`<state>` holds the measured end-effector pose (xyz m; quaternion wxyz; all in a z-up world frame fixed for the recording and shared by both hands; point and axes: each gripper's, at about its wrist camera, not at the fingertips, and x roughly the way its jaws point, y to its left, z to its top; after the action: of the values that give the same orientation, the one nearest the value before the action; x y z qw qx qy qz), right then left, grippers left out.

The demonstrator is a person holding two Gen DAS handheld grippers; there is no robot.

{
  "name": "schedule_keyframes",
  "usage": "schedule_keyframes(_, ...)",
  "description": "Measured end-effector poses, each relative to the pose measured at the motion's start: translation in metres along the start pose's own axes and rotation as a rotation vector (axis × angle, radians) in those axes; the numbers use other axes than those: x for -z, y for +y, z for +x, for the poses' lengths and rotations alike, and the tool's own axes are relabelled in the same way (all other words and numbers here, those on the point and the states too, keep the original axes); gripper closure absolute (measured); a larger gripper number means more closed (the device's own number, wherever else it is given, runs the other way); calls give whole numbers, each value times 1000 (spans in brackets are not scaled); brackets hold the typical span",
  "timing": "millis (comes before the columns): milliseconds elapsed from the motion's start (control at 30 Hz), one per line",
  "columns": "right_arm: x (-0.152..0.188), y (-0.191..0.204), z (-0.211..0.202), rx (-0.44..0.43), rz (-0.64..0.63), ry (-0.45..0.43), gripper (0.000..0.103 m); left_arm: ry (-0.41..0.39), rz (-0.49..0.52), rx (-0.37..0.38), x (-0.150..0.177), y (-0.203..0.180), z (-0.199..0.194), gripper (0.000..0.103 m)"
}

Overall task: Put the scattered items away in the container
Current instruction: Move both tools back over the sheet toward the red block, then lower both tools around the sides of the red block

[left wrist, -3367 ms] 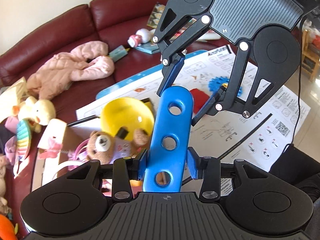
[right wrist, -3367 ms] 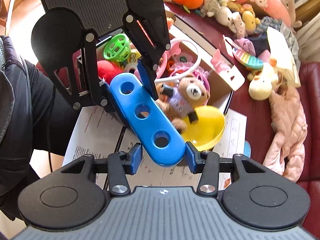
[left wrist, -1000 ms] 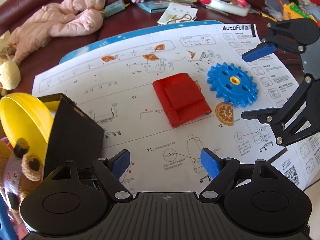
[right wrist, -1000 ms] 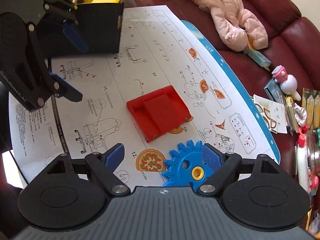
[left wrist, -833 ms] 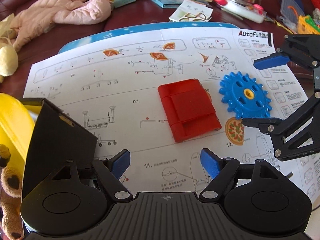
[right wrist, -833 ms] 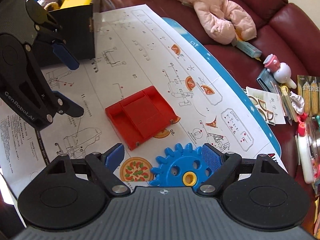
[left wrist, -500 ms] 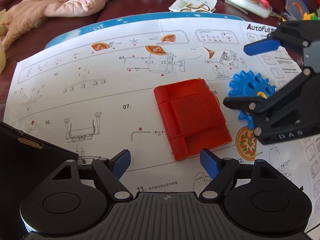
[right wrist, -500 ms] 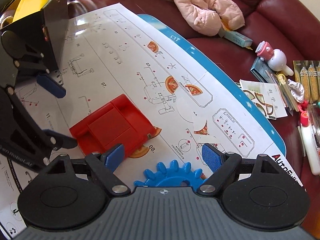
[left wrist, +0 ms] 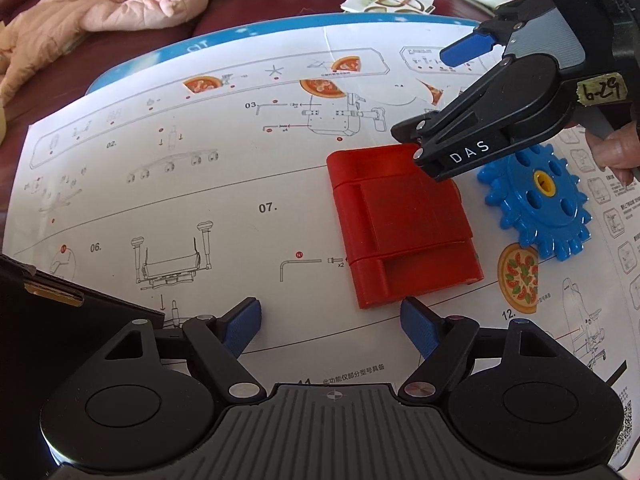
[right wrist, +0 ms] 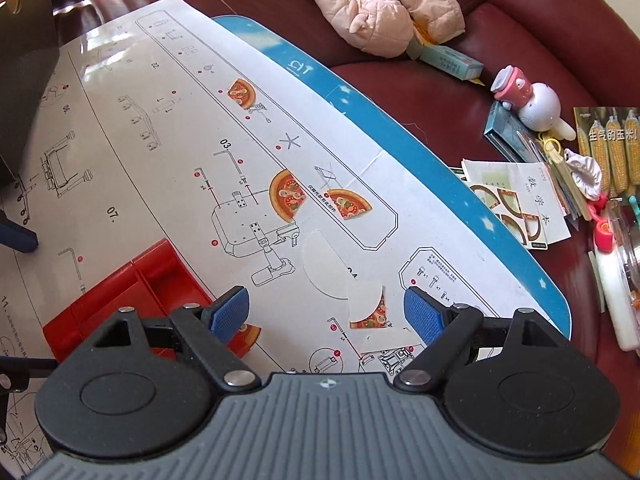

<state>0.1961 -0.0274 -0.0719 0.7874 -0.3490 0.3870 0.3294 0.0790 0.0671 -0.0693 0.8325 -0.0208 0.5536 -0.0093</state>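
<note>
A flat red plastic block [left wrist: 404, 228] lies on a white instruction sheet [left wrist: 180, 184]; it also shows in the right wrist view [right wrist: 128, 300]. A blue toothed gear [left wrist: 540, 208] with a yellow hub lies just right of it. My left gripper [left wrist: 331, 320] is open and empty, its right fingertip close to the block's near edge. My right gripper [right wrist: 326, 312] is open and empty; in the left wrist view it [left wrist: 452, 96] hangs over the block's far right corner and the gear. The black container [left wrist: 48, 312] shows at the left edge.
A pink padded garment [right wrist: 380, 4] lies on the red sofa. A snowman toy [right wrist: 532, 100], booklets [right wrist: 520, 204] and a glue bottle [right wrist: 612, 280] lie beyond the sheet's blue edge. A hand [left wrist: 616, 152] holds the right gripper.
Both grippers let go of the blue three-hole bar and left the container. They moved over the sheet to the red block and gear, coming lower and closer; the right gripper passed beyond the gear.
</note>
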Motion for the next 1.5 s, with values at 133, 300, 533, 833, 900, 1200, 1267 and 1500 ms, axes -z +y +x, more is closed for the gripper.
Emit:
schedule_keyframes(133, 4, -4, -3, -58, 19, 51, 19, -3, 27, -34, 3, 0, 0, 16)
schedule_keyframes(300, 22, 13, -18, -114, -19, 77, 20, 3, 39, -28, 15, 5, -6, 17)
schedule_keyframes(533, 46, 42, -45, -155, -31, 83, 25, 14, 88, -19, 48, 7, -19, 17)
schedule_keyframes(833, 72, 67, -74, -172, -14, 96, 25, 18, 109, 17, 81, 1, -33, 17)
schedule_keyframes(900, 79, 74, -80, -176, -21, 95, 25, 18, 109, 41, 89, 0, -39, 18)
schedule_keyframes(1200, 92, 93, -103, -222, -22, 61, 19, -73, 128, 123, 100, -19, -72, 17)
schedule_keyframes(1267, 93, 99, -108, -223, -46, 51, 19, -80, 145, 118, 99, -25, -73, 17)
schedule_keyframes(1500, 103, 108, -119, -257, -57, 20, 18, -115, 190, 96, 98, -30, -74, 17)
